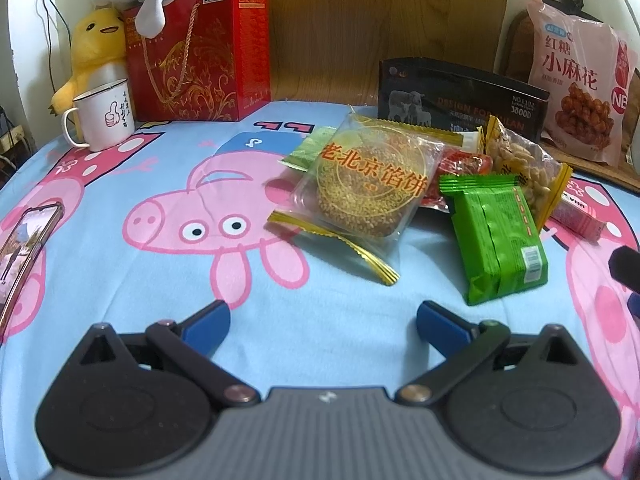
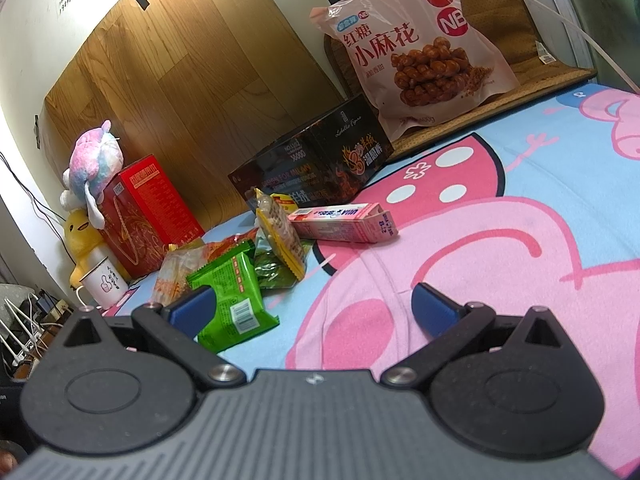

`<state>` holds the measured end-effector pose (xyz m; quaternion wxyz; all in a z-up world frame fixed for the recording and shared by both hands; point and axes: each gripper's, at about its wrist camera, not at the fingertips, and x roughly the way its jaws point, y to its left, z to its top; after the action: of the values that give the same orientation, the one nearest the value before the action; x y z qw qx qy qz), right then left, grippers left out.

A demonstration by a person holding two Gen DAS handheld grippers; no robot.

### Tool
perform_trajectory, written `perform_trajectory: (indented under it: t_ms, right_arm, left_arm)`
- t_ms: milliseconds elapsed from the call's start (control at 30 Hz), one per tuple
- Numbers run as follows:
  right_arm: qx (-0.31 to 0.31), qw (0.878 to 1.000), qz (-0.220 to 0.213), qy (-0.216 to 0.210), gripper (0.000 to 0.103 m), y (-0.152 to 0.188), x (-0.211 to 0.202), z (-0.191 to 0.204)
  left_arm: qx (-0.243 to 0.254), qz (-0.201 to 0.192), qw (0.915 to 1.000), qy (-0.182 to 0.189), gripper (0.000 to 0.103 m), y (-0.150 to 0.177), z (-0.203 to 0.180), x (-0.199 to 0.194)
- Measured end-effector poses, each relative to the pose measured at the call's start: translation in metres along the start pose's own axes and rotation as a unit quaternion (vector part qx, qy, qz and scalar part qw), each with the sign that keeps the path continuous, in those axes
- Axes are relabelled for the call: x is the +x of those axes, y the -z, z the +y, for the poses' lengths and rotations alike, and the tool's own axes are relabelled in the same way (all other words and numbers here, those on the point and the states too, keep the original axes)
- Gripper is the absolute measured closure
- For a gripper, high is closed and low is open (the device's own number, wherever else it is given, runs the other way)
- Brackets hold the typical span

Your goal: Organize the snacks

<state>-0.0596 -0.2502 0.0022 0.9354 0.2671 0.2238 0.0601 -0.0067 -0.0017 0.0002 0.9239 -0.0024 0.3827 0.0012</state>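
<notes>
A pile of snacks lies on the Peppa Pig sheet [image 1: 120,272]: a clear-wrapped sesame cake [image 1: 360,184], a green packet [image 1: 496,240], a peanut bag [image 1: 524,168], a red packet [image 1: 460,172] and a pink carton [image 1: 576,216]. My left gripper [image 1: 322,324] is open and empty, just short of the cake. My right gripper [image 2: 316,308] is open and empty; its left finger [image 2: 192,308] is beside the green packet [image 2: 232,300]. The pink carton [image 2: 340,224] and peanut bag [image 2: 280,236] lie beyond.
A black box [image 1: 460,100], a large pink twist-snack bag [image 1: 576,80], a red gift box [image 1: 200,52], a white mug [image 1: 104,116] and plush toys [image 1: 96,44] line the back. A phone [image 1: 28,240] lies at the left.
</notes>
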Motion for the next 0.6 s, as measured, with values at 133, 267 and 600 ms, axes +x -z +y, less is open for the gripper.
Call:
perform_trajectory:
  t_ms: [133,267,600]
  right_arm:
    - [0.0,1.0,0.0,0.0,0.0,0.0,0.0,0.0]
    - [-0.001,1.0,0.0,0.0,0.0,0.0,0.0,0.001]
    - [0.001,1.0,0.0,-0.001,0.0,0.0,0.0,0.0]
  left_arm:
    - [0.004,0.011,0.9999,0.003,0.0,-0.003,0.0,0.0]
    - [0.008,0.018,0.9997,0.015,0.0,-0.006,-0.003,-0.003]
    - [0.051,0.013,0.9975,0.048,0.0,-0.012,-0.032,-0.014]
